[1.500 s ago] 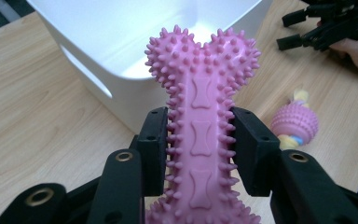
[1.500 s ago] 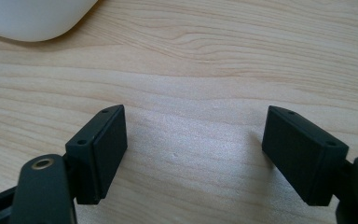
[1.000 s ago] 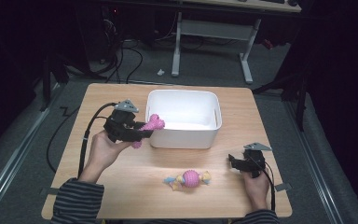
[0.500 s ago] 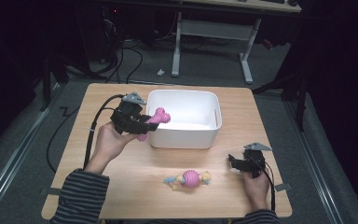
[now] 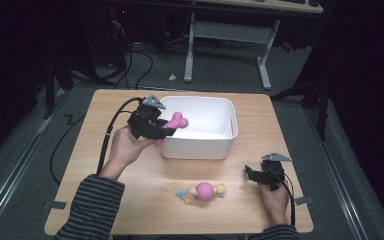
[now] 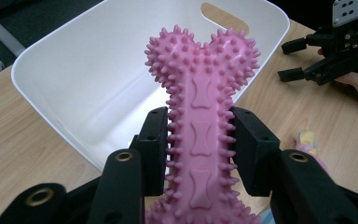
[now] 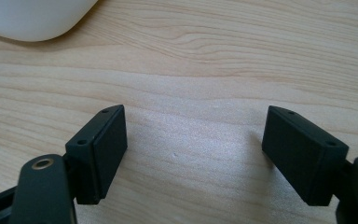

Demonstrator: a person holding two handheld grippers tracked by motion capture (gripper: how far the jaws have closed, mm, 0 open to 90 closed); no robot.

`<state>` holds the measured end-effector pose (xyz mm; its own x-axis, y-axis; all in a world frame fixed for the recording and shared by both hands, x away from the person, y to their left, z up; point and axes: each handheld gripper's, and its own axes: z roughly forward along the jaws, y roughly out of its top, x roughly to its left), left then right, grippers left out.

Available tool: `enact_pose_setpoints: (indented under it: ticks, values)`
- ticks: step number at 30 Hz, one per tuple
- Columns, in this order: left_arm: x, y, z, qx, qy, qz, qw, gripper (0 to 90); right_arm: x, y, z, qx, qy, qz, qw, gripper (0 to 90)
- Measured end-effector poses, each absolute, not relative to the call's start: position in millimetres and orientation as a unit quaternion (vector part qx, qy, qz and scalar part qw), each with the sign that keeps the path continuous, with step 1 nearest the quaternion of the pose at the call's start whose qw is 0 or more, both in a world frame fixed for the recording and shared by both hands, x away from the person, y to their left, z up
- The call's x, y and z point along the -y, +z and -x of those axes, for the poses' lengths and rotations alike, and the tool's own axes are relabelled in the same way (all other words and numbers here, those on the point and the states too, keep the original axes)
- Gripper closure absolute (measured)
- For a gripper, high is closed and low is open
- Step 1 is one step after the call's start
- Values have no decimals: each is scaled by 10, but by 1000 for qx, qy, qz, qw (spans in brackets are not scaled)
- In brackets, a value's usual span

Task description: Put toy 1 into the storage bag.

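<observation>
A pink spiky bone toy (image 6: 200,112) is clamped between the pads of my left gripper (image 6: 199,140), which is shut on its shaft. In the high view that gripper (image 5: 161,125) holds the pink bone (image 5: 176,121) over the left rim of the white bin (image 5: 200,145), its far end above the bin's inside. My right gripper (image 5: 250,173) rests low at the table's right front, jaws open over bare wood (image 7: 193,140), nothing between them. A pink ball toy with yellow and blue ends (image 5: 203,191) lies on the table in front of the bin.
The white bin (image 6: 79,88) has nothing lying in it where I can see. A wooden table (image 5: 145,190) carries everything. A black cable (image 5: 107,135) trails from the left gripper off the table's left side. Dark floor and desk legs lie beyond the far edge.
My left gripper has carried the pink bone rightward and slightly up, from beside the bin's left wall to over its rim. The right gripper and ball toy have not moved.
</observation>
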<state>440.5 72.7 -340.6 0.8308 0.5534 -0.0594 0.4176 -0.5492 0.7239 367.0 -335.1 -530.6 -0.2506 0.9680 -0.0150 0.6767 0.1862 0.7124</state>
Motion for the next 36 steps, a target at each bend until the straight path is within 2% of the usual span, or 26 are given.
enact_pose_setpoints:
  ticks: [36]
  values:
    - [-234,-3487,-4826,-269,93,-883,374,587,3354,-5306,-3670,-731,302,-562,242,222]
